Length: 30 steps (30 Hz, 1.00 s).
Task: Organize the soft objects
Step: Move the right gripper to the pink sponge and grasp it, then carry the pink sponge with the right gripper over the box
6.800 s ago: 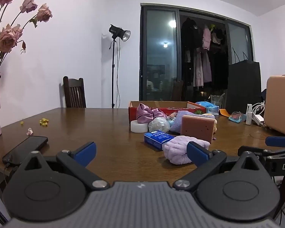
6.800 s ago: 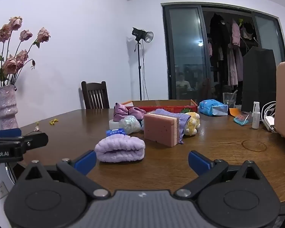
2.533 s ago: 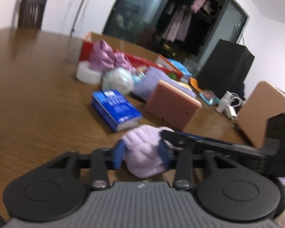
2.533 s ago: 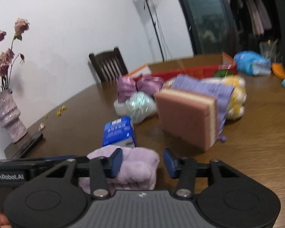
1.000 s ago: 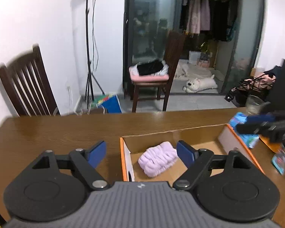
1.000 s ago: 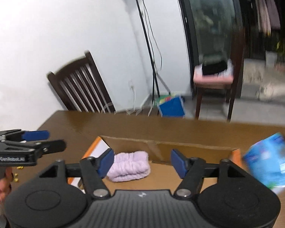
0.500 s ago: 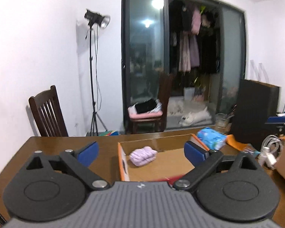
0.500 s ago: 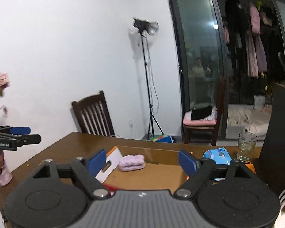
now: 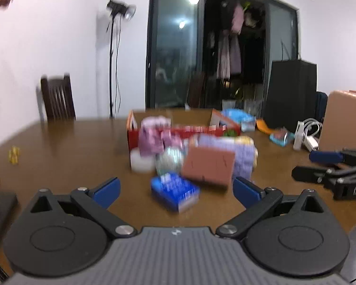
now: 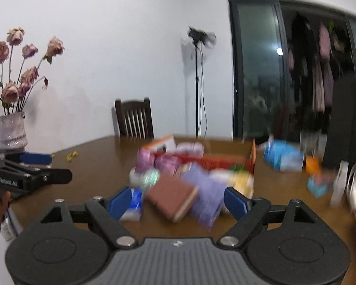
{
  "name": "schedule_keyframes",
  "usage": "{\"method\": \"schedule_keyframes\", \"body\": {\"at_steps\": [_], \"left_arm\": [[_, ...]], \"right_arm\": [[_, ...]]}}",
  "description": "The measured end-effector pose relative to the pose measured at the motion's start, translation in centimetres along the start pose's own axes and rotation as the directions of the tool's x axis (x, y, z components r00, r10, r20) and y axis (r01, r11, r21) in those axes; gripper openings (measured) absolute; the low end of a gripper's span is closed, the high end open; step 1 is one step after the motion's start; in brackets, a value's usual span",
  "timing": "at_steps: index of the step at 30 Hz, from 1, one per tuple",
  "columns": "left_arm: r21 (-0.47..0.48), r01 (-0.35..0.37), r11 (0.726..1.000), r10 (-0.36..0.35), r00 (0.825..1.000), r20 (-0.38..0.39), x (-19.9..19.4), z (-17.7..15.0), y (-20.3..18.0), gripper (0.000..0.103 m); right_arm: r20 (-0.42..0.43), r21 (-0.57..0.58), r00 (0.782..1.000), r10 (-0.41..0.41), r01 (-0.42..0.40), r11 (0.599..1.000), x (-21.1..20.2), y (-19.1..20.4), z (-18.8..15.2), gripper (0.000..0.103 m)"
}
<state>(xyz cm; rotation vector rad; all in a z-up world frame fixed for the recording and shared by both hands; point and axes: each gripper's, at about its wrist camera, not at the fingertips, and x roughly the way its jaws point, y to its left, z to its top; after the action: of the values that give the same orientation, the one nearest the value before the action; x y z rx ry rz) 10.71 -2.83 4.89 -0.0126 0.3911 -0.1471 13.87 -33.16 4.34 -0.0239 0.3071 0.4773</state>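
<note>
Both grippers spread, above table.

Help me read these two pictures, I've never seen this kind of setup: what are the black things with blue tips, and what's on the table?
Each picture comes from a camera on a hand-held gripper, looking along its two blue-tipped fingers. One view is from the left gripper, the other from the right gripper. Both are open and hold nothing. On the wooden table a blurred pile waits: a pink sponge, a blue packet, purple cloth and a red cardboard box behind.
</note>
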Motion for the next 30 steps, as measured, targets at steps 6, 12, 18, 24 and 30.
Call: {"method": "schedule_keyframes", "body": {"at_steps": [6, 12, 18, 24, 30], "left_arm": [[-0.022, -0.012, 1.0, 0.01, 0.998, -0.056, 1.4, -1.6, 1.2, 0.103], [-0.056, 0.023, 0.998, -0.027, 0.997, -0.069, 3.4, -1.0, 1.5, 0.103], [-0.074, 0.039, 0.996, -0.047, 0.992, -0.116, 8.2, -0.2, 1.5, 0.103], [-0.09, 0.035, 0.995, -0.05, 0.984, -0.172, 12.8, 0.0, 2.4, 0.103], [-0.067, 0.006, 0.998, -0.019, 0.979, -0.202, 14.9, -0.3, 4.0, 0.089]], "right_arm": [[-0.042, 0.064, 0.999, -0.01, 0.013, 0.998, 0.2, 0.9, -3.6, 0.085], [-0.061, 0.116, 0.998, -0.017, 0.024, 0.993, 1.8, 0.2, -3.8, 0.083], [-0.087, 0.189, 0.996, 0.005, 0.012, 0.982, 6.3, -0.9, -3.1, 0.078], [-0.12, 0.291, 0.992, 0.036, 0.0, 0.957, 13.2, -2.9, -2.1, 0.071], [-0.139, 0.439, 0.988, 0.067, 0.001, 0.898, 18.0, -4.6, -2.3, 0.045]]}}
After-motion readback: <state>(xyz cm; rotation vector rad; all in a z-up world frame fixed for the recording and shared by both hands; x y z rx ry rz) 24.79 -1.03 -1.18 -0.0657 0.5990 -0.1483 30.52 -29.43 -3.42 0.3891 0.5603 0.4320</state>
